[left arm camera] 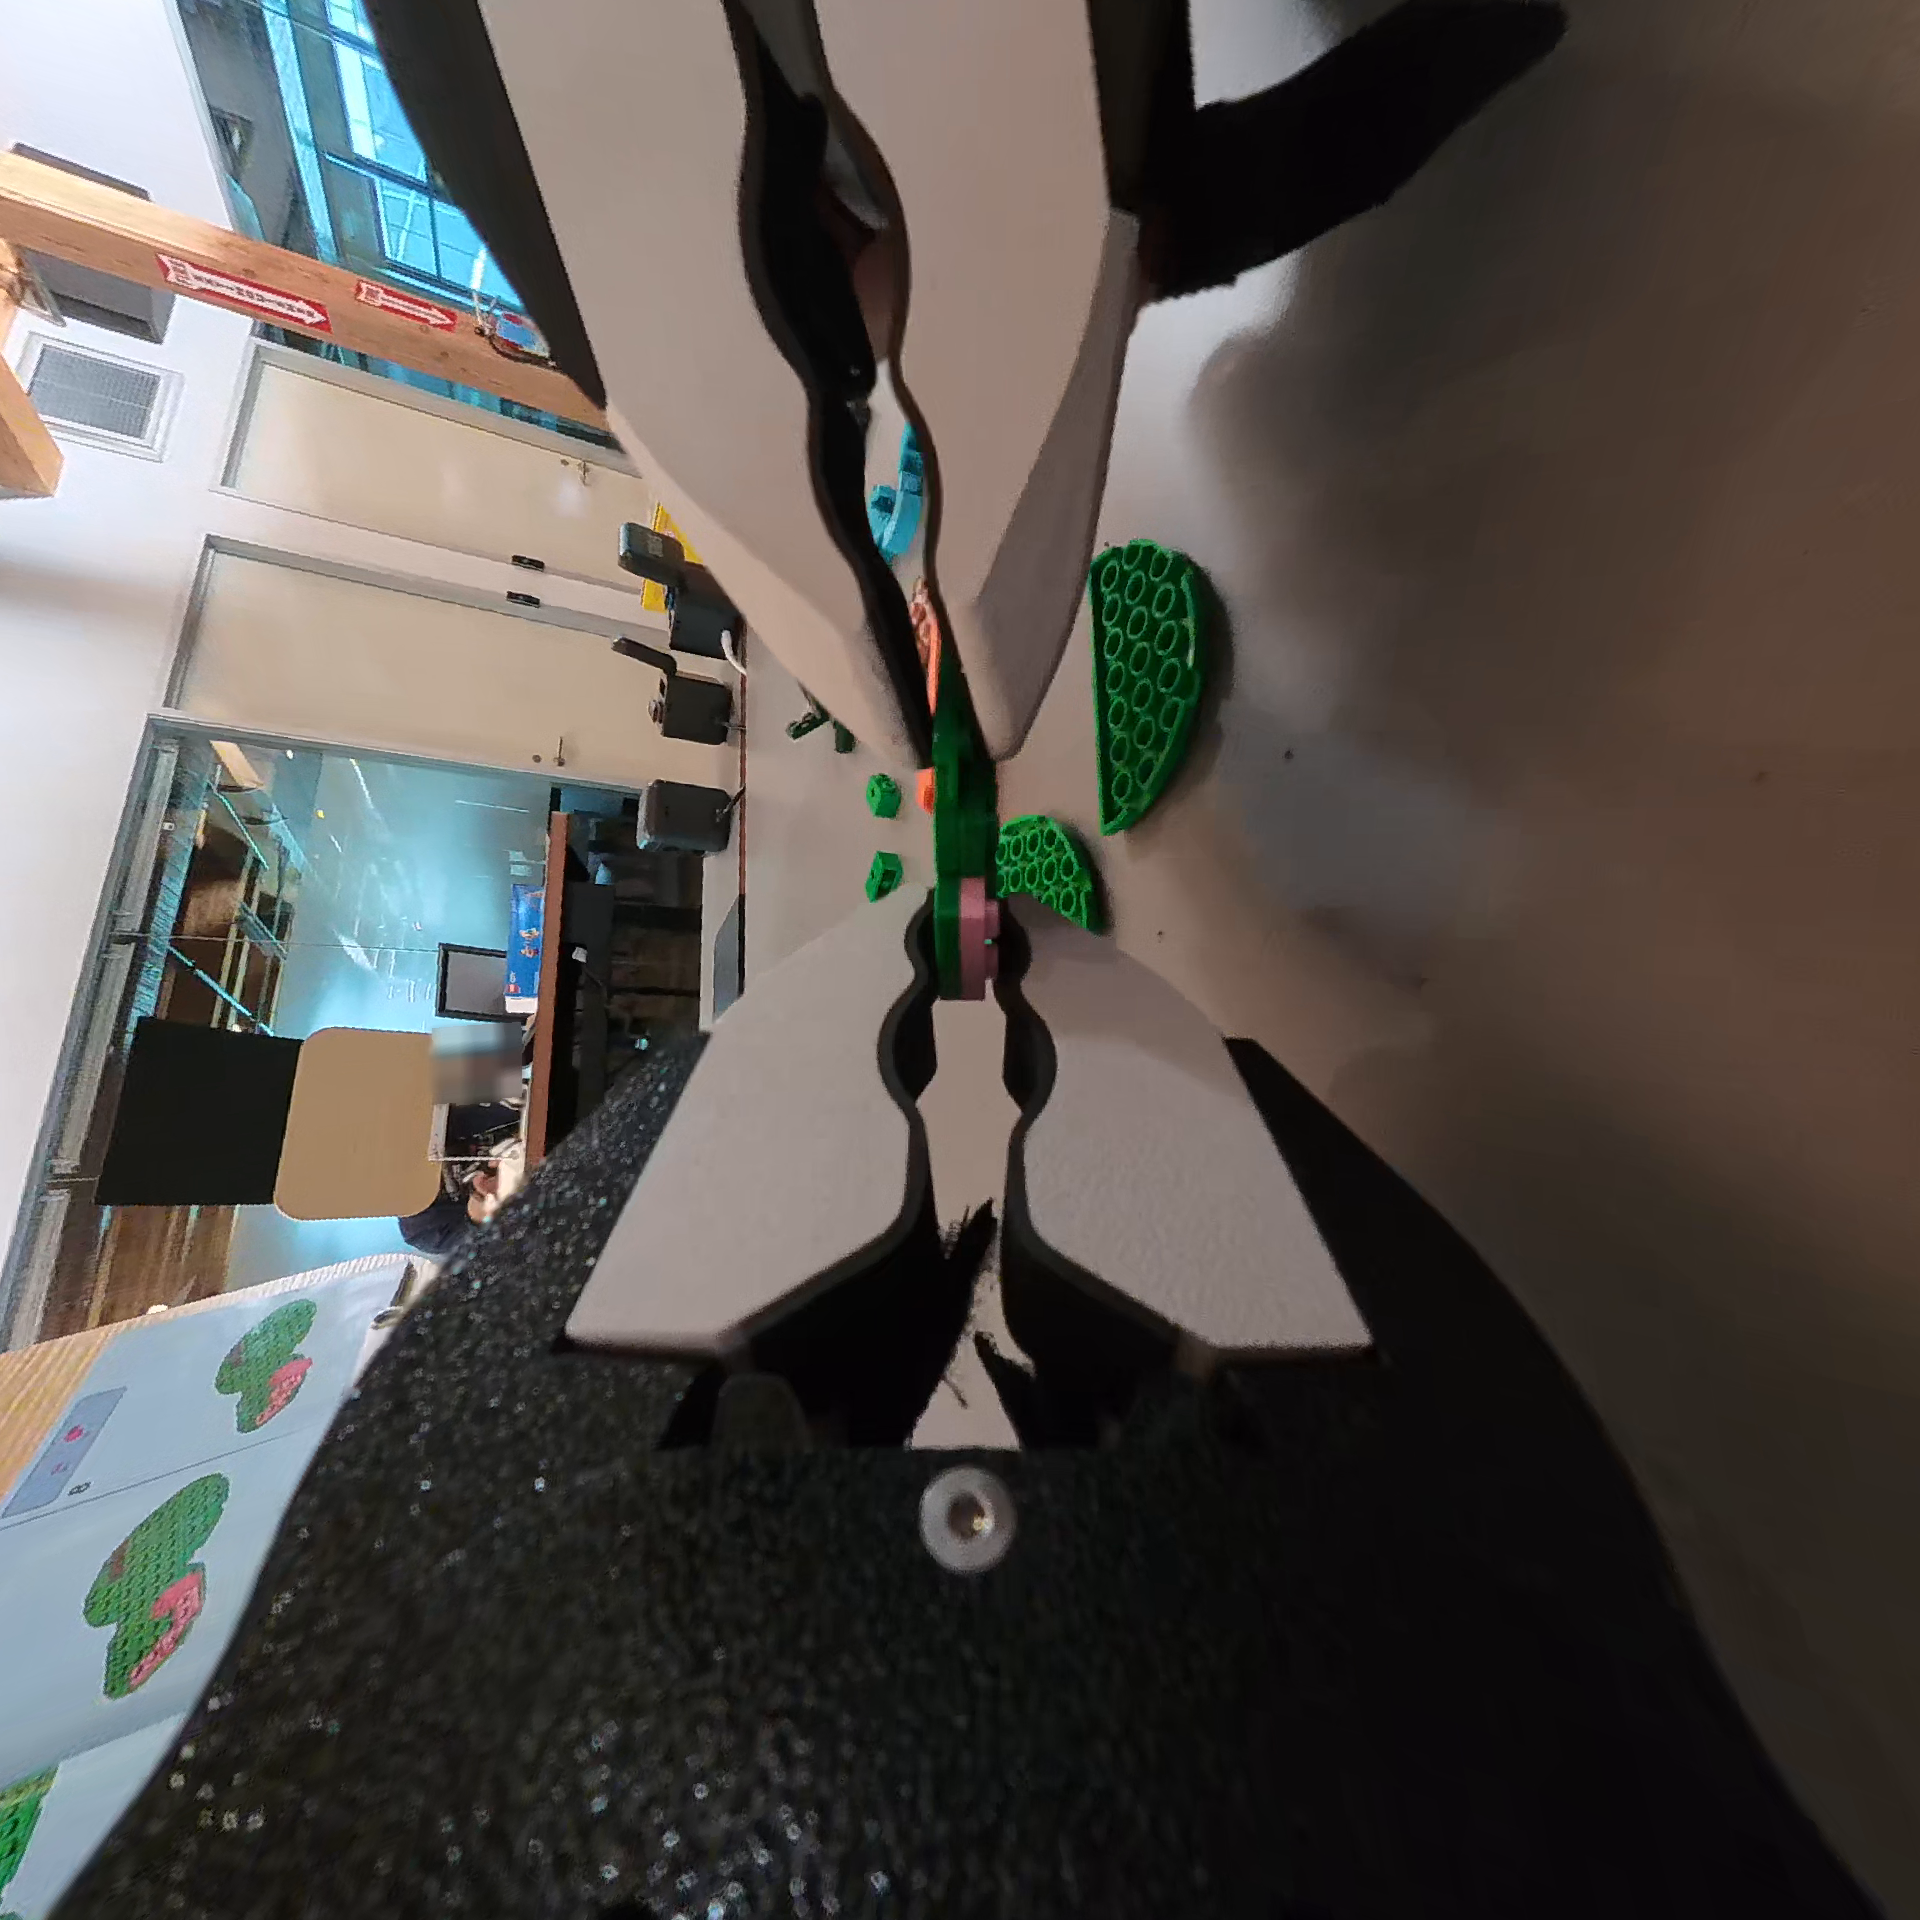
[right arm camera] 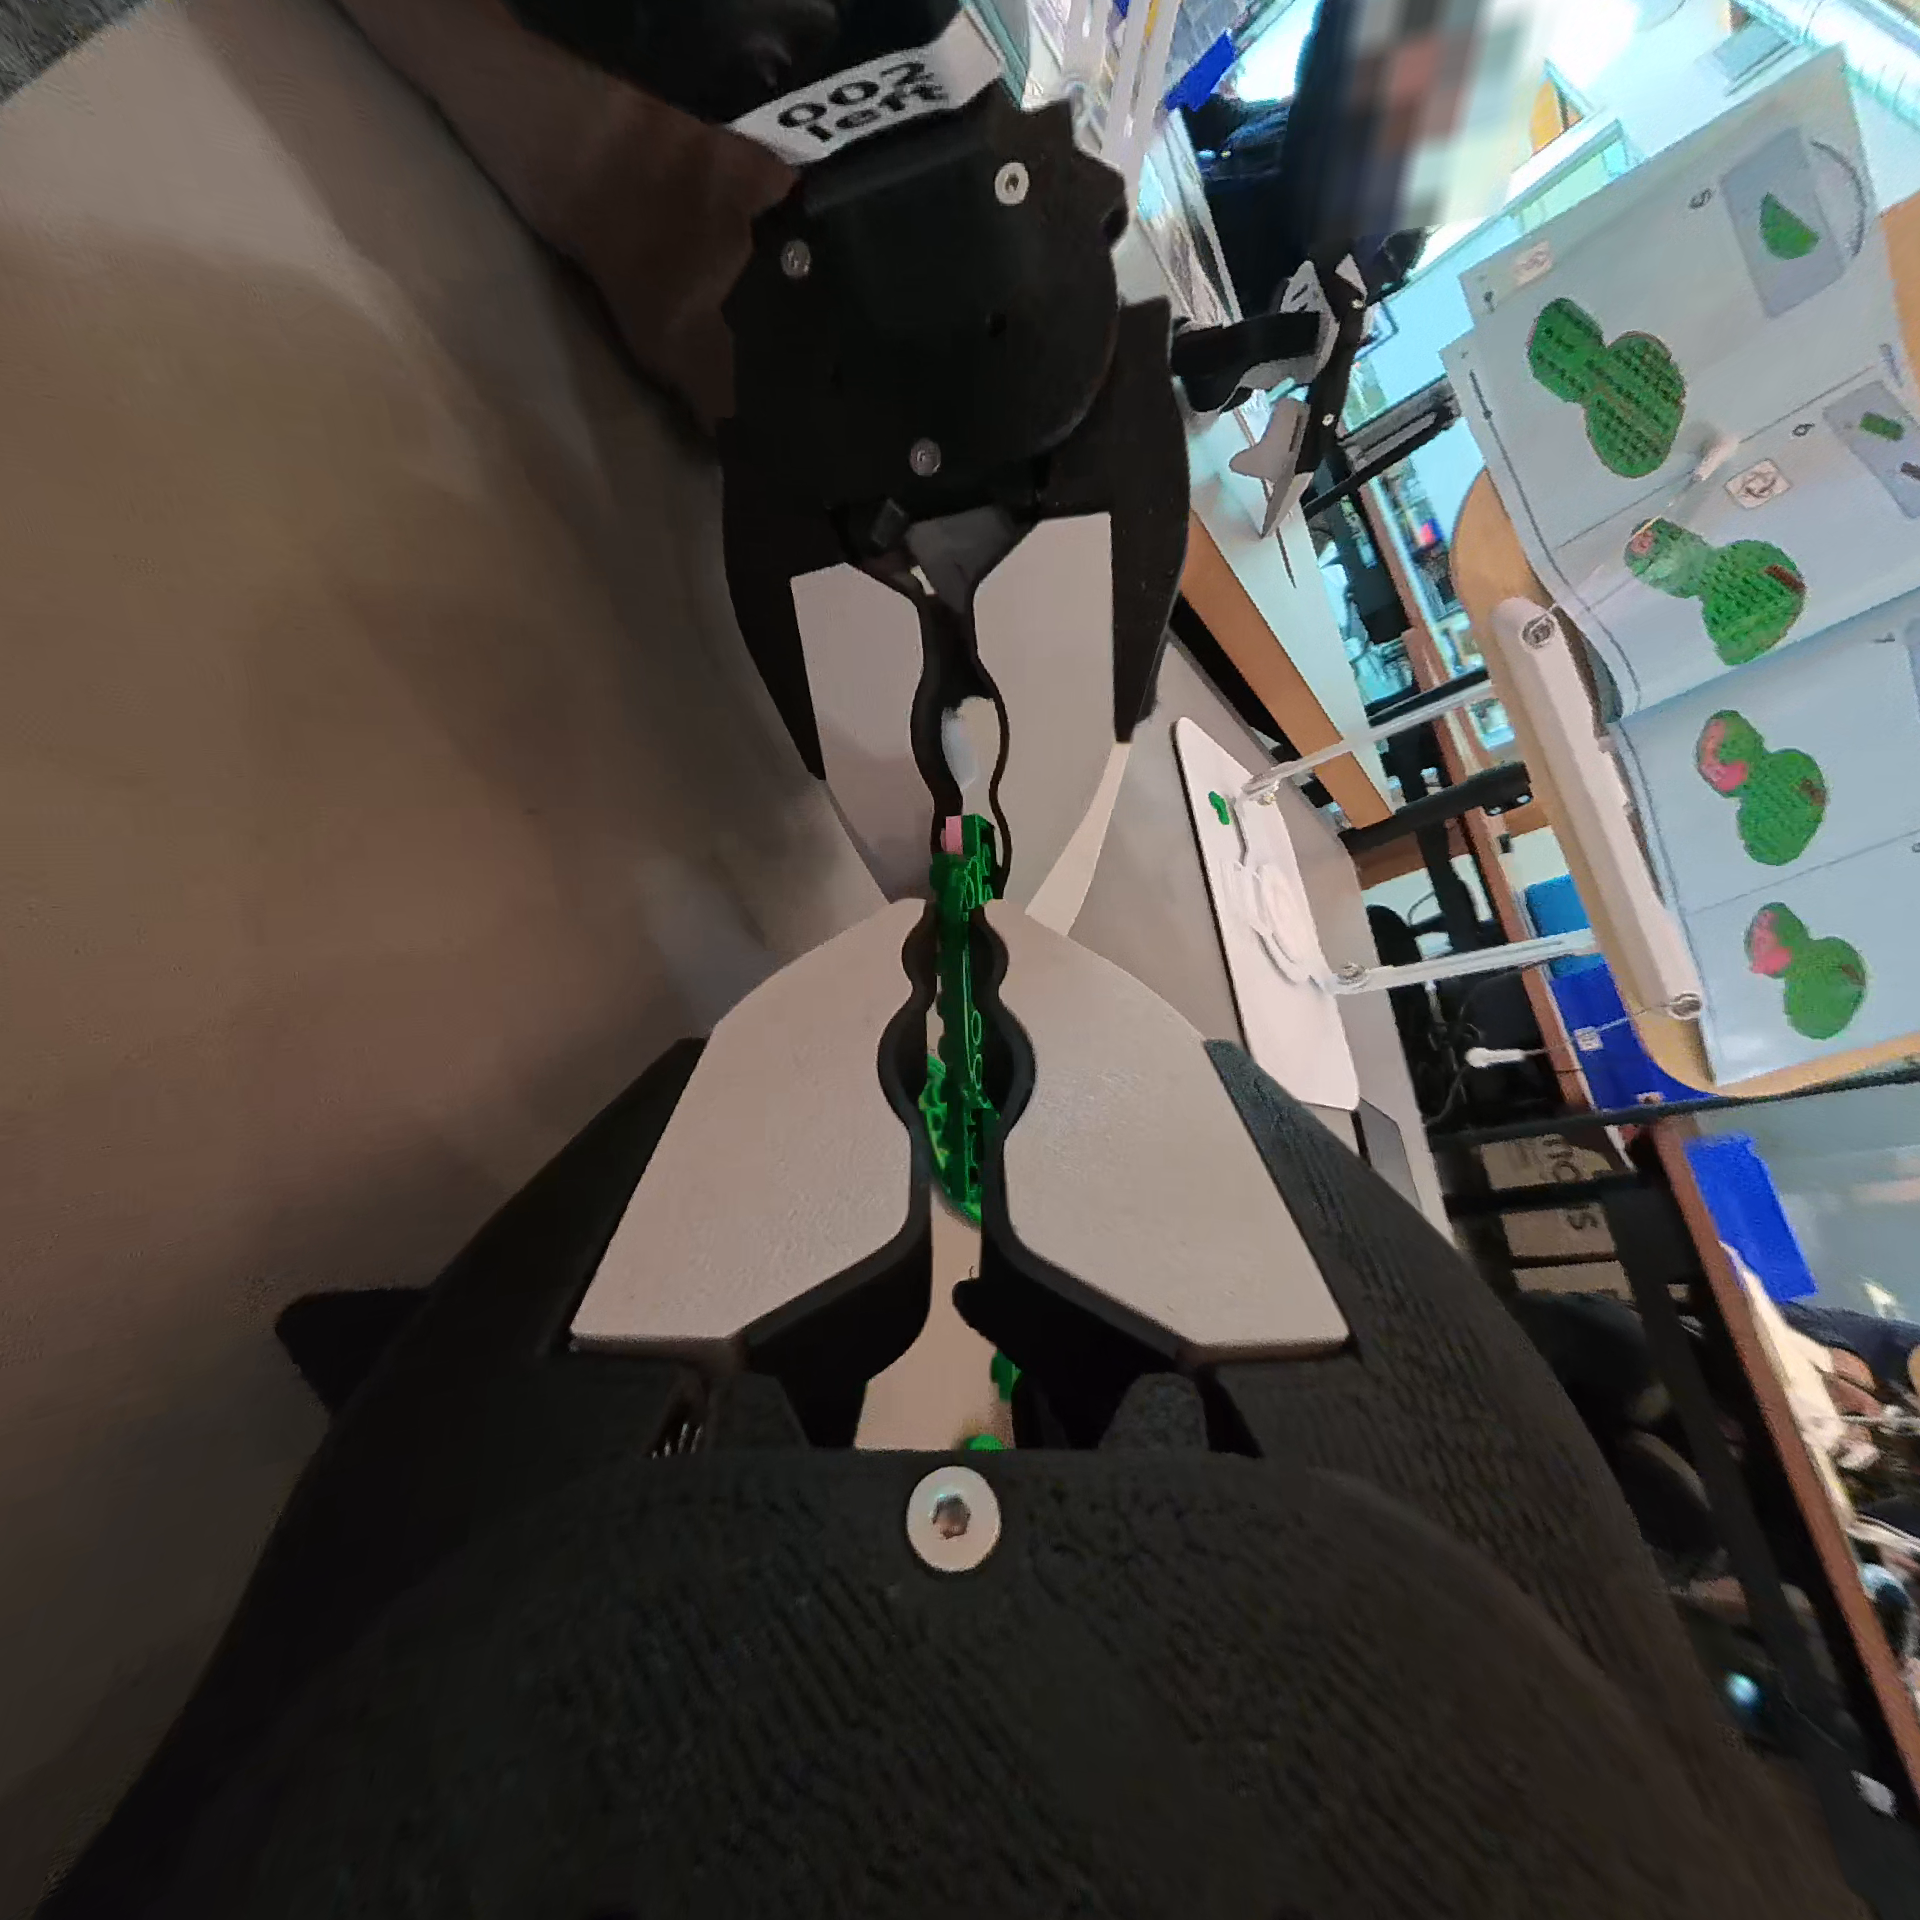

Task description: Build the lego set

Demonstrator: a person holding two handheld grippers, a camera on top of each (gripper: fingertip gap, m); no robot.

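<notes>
A green plate assembly point(left arm camera: 958, 821) with a pink piece point(left arm camera: 977, 935) at its near end is held edge-on above the white table point(left arm camera: 1455, 727). My left gripper point(left arm camera: 961, 935) is shut on the pink end. My right gripper point(left arm camera: 956, 743) comes from the opposite side and is shut on the other end. In the right wrist view the assembly point(right arm camera: 966, 1029) runs between my right gripper's point(right arm camera: 951, 920) pads to the left gripper point(right arm camera: 971, 826), with the pink piece point(right arm camera: 951, 831) there. An orange piece point(left arm camera: 925, 790) shows beside the plate.
Two loose green half-round plates point(left arm camera: 1148, 675) point(left arm camera: 1044, 873) lie on the table below the assembly. Two small green bricks point(left arm camera: 883, 795) point(left arm camera: 883, 875) and a cyan piece point(left arm camera: 899, 509) lie farther off. An instruction booklet point(right arm camera: 1714, 623) stands on a white holder point(right arm camera: 1278, 935) to the right.
</notes>
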